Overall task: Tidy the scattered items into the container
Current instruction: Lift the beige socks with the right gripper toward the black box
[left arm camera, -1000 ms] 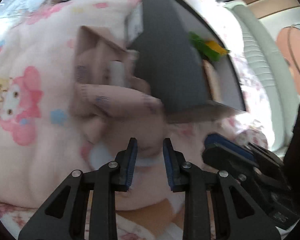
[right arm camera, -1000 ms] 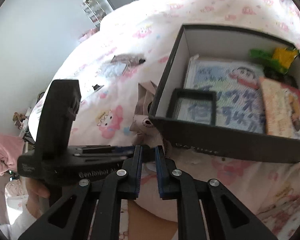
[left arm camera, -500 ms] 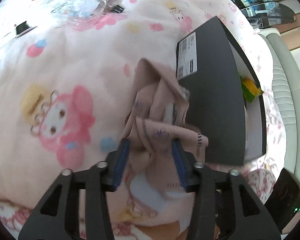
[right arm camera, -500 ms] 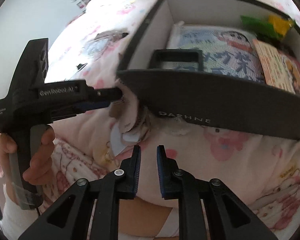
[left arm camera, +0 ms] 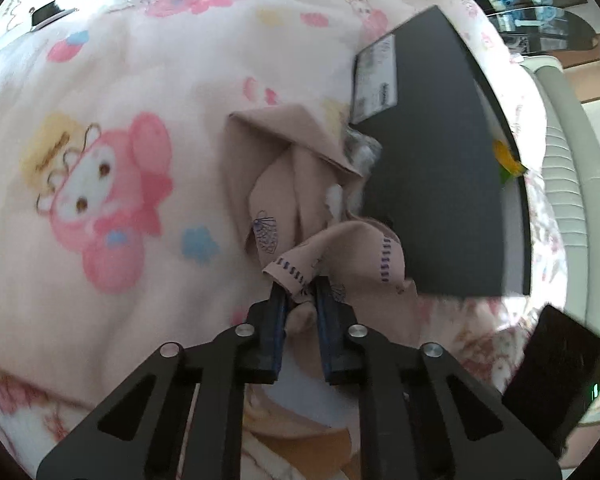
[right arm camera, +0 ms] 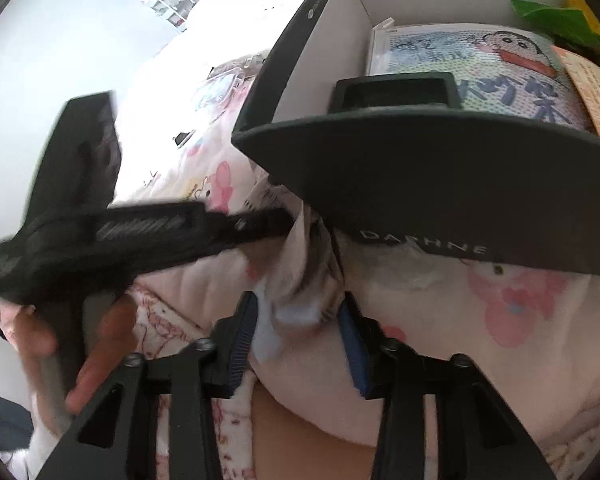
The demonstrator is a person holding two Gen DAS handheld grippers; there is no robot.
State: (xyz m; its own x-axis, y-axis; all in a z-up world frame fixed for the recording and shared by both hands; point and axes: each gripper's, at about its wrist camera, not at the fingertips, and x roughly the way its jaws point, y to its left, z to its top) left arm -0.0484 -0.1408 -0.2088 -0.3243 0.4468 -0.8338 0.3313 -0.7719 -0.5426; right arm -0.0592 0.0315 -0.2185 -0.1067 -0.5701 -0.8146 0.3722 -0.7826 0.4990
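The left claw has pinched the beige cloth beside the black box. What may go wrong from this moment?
1. The left claw, whose jaws have just been closing, pinches only a folded edge of the beige cloth; it may slip out when lifted.
2. The cloth lies against a corner of the black box, perhaps under it, so pulling may drag or tilt the box.
3. The open right claw is close by; the claws may collide.
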